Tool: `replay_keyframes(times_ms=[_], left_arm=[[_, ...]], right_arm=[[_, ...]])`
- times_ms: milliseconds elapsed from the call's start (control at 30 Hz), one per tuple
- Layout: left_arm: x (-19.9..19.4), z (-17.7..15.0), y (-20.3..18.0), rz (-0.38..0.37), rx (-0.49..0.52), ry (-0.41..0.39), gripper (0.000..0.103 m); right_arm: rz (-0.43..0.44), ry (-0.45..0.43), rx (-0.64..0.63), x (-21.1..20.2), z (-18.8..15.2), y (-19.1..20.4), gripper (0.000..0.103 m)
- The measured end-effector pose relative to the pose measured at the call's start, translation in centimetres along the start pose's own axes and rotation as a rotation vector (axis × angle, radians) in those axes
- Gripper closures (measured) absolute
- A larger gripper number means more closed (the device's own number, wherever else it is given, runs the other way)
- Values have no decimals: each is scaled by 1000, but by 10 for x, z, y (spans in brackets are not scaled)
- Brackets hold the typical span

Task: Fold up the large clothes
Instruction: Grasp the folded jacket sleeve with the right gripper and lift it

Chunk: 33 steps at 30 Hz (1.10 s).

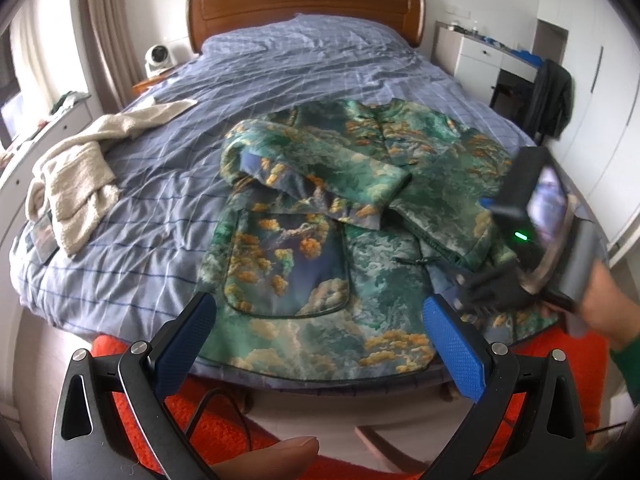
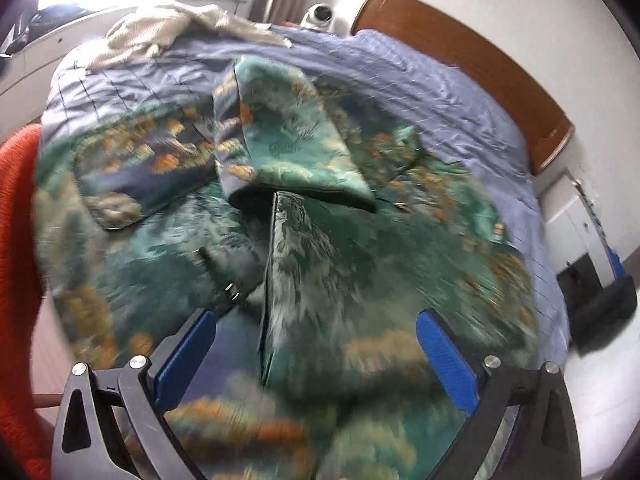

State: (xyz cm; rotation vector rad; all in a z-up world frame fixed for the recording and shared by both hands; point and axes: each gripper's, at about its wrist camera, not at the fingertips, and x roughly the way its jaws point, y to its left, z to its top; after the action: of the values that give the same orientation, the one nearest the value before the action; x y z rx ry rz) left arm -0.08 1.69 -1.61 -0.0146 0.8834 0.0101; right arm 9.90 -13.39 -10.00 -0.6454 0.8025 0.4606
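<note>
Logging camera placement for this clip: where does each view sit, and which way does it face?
Left wrist: at the foot of the bed, facing the headboard; open left gripper, a thumb, and the right gripper show.
Right wrist: low over the jacket, facing the headboard corner; only the open right gripper shows.
Shared: jacket, bed, headboard, beige towel.

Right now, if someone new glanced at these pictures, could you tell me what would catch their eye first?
The green patterned jacket spread on the near part of the bed, one sleeve folded across its front, would stand out first. Next, the cream towel lies crumpled near the bed's left edge. Both claws are open above the jacket, the left claw at its hem and the right claw closer over the fabric.
</note>
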Motion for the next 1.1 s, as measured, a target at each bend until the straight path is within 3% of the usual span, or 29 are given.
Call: replay_keyframes(times_ms=[67,100,133,167,200,367,533,633,800,933,1100], left_arm=[[2,-2,4,9,-10,8,0],[4,-2,6,14,-14,13,0],[5,-3,8,20,-16,18,0],[6,-4,9,24,-18,21,0],[8,-4,11,28,-19,22,0],[15,-4,12,34,-17,31,0],[18,2,2,25,9,18,0],[18,4,-3,25,27,9,0],[22,9,-5,49,65,7,0],[26,15,1,72,85,9,0],[32,26,11,102,93,-9,0]], right_arm=[[-19,23,8,23,2,-5,8],[-18,34,22,31,2,-9,31],[18,44,50,35,3,-13,46],[46,46,81,35,4,-16,73],[53,34,112,29,4,-19,88],[-16,-116,276,-44,2,-56,90],[-205,-229,475,-124,-28,-144,91],[-378,-243,577,-153,-57,-201,91],[-602,-156,678,-157,-108,-269,90],[-726,-46,773,-144,-155,-314,89],[-955,87,855,-149,-202,-345,61]])
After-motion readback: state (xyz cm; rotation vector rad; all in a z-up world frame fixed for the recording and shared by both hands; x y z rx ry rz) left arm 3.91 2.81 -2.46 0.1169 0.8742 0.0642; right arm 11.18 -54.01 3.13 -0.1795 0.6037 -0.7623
